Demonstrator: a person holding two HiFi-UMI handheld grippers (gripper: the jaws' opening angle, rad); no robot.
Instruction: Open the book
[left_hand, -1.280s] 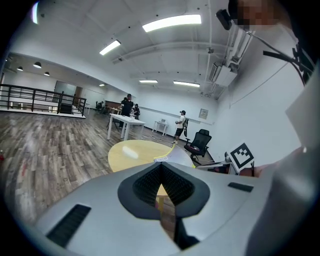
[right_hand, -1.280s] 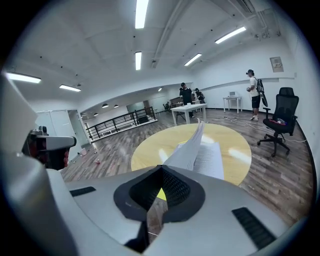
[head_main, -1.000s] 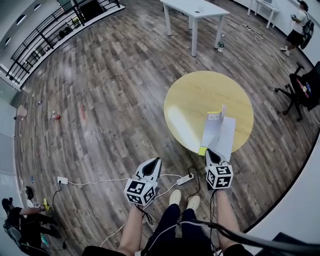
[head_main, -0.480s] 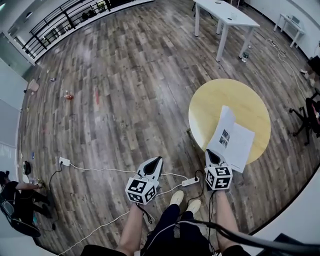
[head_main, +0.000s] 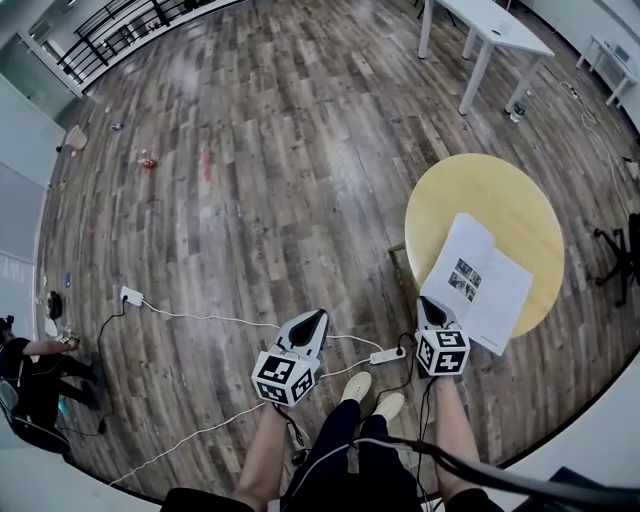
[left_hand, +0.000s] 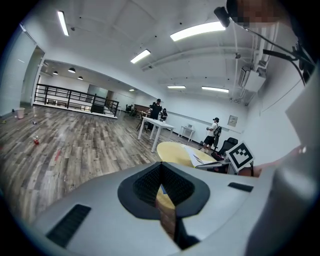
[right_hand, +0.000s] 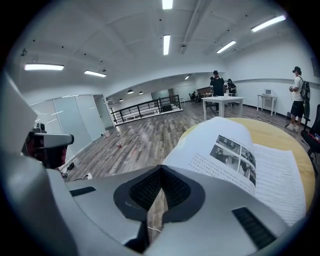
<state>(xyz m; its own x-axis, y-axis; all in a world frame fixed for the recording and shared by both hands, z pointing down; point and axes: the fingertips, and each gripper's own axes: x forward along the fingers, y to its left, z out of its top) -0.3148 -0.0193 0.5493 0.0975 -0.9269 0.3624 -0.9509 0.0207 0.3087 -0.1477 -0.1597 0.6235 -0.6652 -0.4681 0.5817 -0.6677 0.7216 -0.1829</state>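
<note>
- Left gripper (head_main: 312, 318): jaws together, nothing in them, over the floor (head_main: 250, 200), well apart from the book.
- Right gripper (head_main: 428, 303): jaws together and empty, just short of the book's near edge, so the nearer one.
- Book (head_main: 480, 285): already lying open on the round worktop (head_main: 500, 190), its spine running roughly away from the right gripper.

I log a grey-brown plank floor (head_main: 260, 150), round yellow table (head_main: 500, 185), white table (head_main: 505, 30), black railing (left_hand: 75, 97), white walls (right_hand: 265, 70), ceiling strip lights (right_hand: 166, 42), power strip (head_main: 385, 355) with trailing cables.
</note>
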